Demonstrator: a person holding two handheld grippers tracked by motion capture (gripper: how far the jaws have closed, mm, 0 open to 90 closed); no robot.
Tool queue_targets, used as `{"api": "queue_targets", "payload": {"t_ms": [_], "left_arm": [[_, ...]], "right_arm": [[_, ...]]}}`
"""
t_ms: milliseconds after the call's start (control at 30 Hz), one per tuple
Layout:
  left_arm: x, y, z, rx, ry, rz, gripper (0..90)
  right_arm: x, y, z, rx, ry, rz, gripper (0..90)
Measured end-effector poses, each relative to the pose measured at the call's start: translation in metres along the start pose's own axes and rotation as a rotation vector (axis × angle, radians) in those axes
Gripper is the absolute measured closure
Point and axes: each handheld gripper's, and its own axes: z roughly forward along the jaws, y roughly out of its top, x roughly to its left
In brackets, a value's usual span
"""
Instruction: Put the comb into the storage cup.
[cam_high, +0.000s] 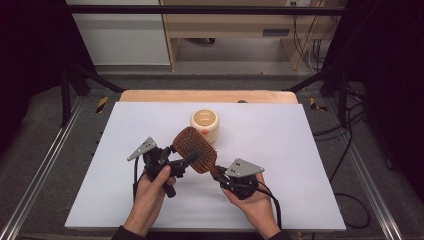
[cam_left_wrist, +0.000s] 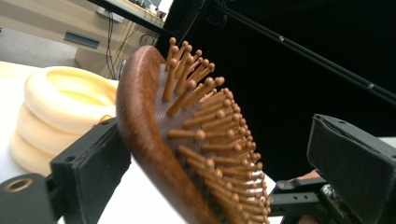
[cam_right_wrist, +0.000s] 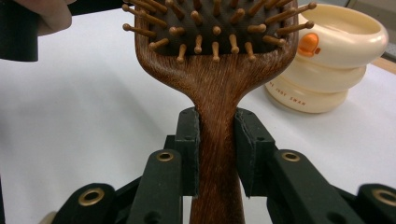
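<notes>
A brown wooden paddle hairbrush (cam_high: 195, 149) with wooden pins is held up over the white table. My right gripper (cam_right_wrist: 217, 149) is shut on its handle (cam_right_wrist: 217, 93), pads pressing both sides; in the high view that gripper (cam_high: 219, 175) sits low at the centre right. My left gripper (cam_left_wrist: 224, 163) stands open around the brush head (cam_left_wrist: 140, 121). Its left pad (cam_left_wrist: 93, 158) lies close against the wooden back, and its right pad (cam_left_wrist: 355, 163) is well apart from the pins. In the high view the left gripper (cam_high: 186, 161) reaches the head from the left.
A cream, ring-stacked pot (cam_high: 204, 122) with an orange spot stands just behind the brush, also seen as the cream pot (cam_right_wrist: 327, 60) and the cream pot (cam_left_wrist: 60, 102). The white mat (cam_high: 300, 150) covers a wooden table. Metal frame rails run along both sides.
</notes>
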Motion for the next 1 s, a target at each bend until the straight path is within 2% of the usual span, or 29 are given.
{"api": "queue_targets", "payload": {"t_ms": [167, 367, 567, 667, 767, 833, 1000], "left_arm": [[-0.001, 0.005, 0.002, -0.011, 0.011, -0.034, 14.9], [0.0, 0.009, 0.004, -0.021, 0.033, -0.055, 24.5], [0.001, 0.009, 0.007, -0.019, 0.043, -0.08, 30.0], [0.0, 0.01, 0.008, -0.028, 0.054, -0.082, 30.5], [-0.001, 0.012, 0.008, -0.05, 0.062, -0.095, 35.6], [-0.001, 0.012, 0.008, -0.044, 0.063, -0.083, 39.4], [-0.004, 0.011, 0.009, -0.05, 0.072, -0.107, 44.0]], "right_arm": [[0.0, 0.001, 0.0, -0.015, -0.001, 0.002, 72.6], [-0.001, 0.0, -0.001, -0.021, -0.012, 0.007, 72.6], [-0.002, 0.0, -0.002, -0.027, -0.018, 0.01, 72.6], [-0.001, 0.0, -0.001, -0.024, -0.019, 0.005, 72.6], [-0.001, 0.001, -0.002, -0.031, -0.02, 0.007, 72.7], [-0.001, 0.001, -0.002, -0.036, -0.018, 0.01, 72.6], [-0.001, -0.001, -0.001, -0.025, -0.023, 0.003, 72.7]]}}
